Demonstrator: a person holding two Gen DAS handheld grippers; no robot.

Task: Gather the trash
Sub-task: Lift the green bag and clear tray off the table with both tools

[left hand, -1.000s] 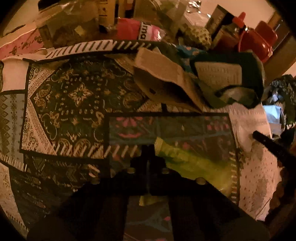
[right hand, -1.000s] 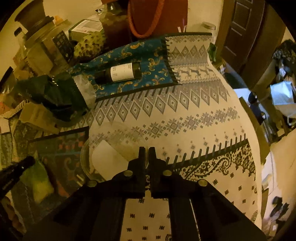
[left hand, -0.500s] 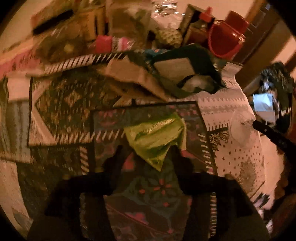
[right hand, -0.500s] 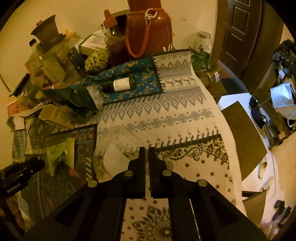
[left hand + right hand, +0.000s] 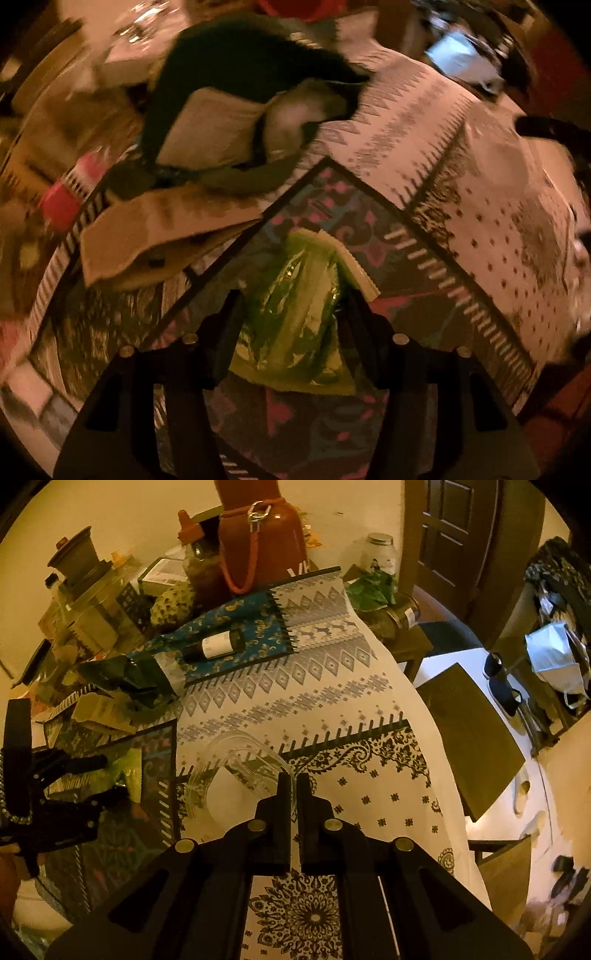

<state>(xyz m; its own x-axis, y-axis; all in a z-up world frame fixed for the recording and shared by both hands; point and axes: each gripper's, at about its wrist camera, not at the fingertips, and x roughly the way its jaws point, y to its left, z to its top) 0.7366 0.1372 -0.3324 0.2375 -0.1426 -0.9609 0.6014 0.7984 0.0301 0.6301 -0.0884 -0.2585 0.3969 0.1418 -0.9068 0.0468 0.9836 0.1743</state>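
A crumpled green foil wrapper [image 5: 291, 325] lies on the dark patterned cloth. My left gripper [image 5: 291, 299] points down over it, open, one finger on each side of the wrapper and neither pad pressing it. The right wrist view shows the same left gripper [image 5: 107, 781] astride the green wrapper [image 5: 129, 771]. My right gripper [image 5: 293, 775] is shut on the near rim of a clear plastic container [image 5: 221, 749] with something white inside. It holds the container just above the white patterned tablecloth [image 5: 369, 709].
A torn brown paper bag [image 5: 166, 240] and a dark green bag [image 5: 240, 74] lie just beyond the wrapper. A small bottle [image 5: 218, 646], a red flask [image 5: 266, 535], jars and boxes crowd the table's far side. The table drops off at the right, beside a wooden stool [image 5: 469, 738].
My left gripper went from shut to open, let the green wrapper drop onto the cloth, then rolled and moved until it straddled the wrapper. My right gripper rose a little, still shut on the container.
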